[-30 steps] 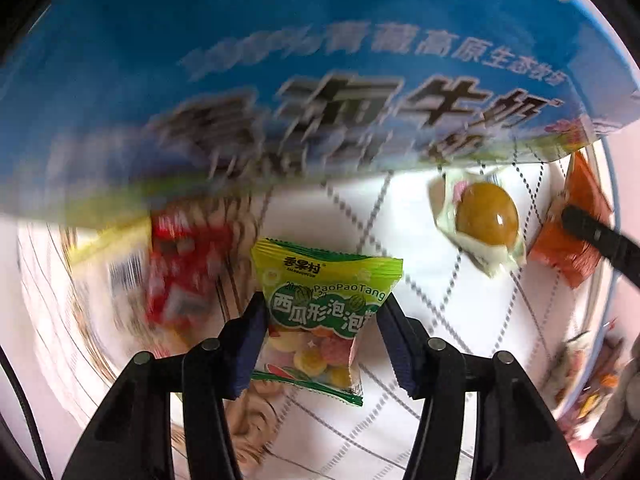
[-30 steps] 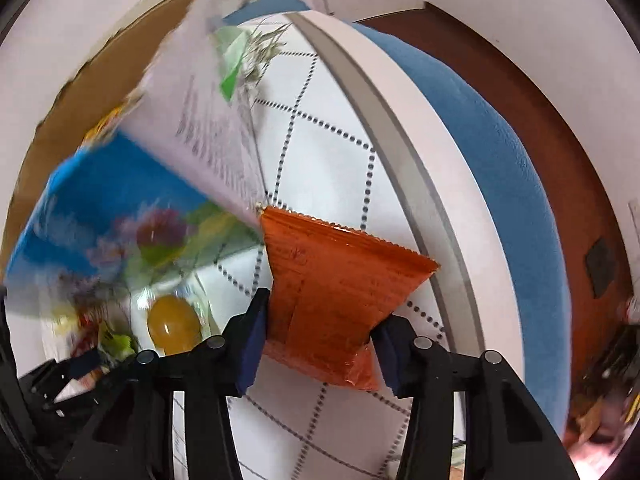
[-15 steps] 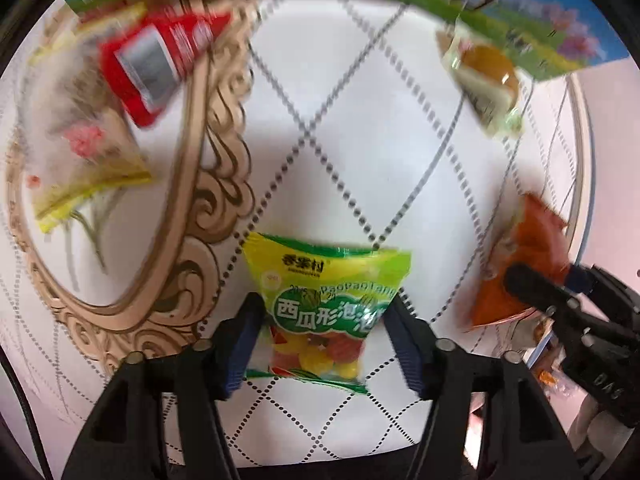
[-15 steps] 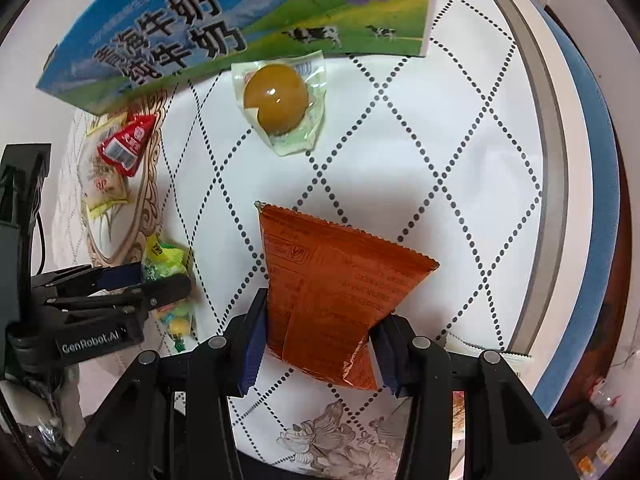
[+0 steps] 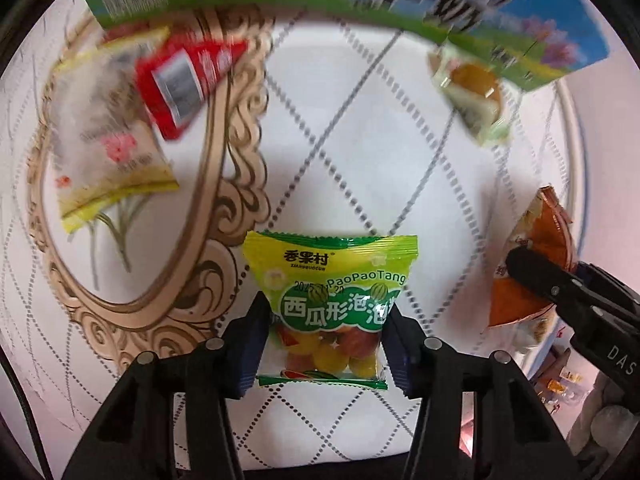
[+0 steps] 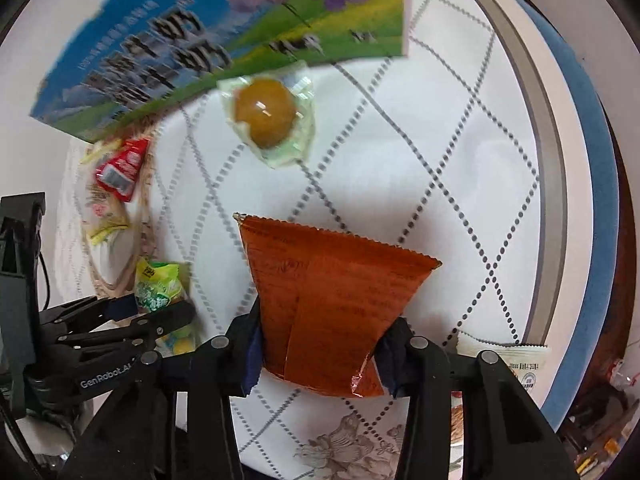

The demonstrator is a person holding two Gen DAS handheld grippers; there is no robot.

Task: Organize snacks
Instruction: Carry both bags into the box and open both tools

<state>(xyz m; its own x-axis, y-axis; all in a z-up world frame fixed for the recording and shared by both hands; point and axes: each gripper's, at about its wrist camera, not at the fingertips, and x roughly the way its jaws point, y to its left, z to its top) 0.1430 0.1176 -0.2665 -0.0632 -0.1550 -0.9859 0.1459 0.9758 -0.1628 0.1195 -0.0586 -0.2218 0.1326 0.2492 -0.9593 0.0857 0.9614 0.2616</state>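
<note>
Pinching an orange packet (image 6: 332,312), the right gripper (image 6: 320,356) has its jaws pressed tight on both sides, near the table's (image 6: 460,128) right edge. Left gripper (image 5: 324,348) is closing on a green candy bag (image 5: 330,300) sitting between its pads, toward the near edge. Egg pack (image 6: 270,116) lies by the milk box (image 6: 224,40) at the far side; red sachet (image 5: 184,80) far left.
</note>
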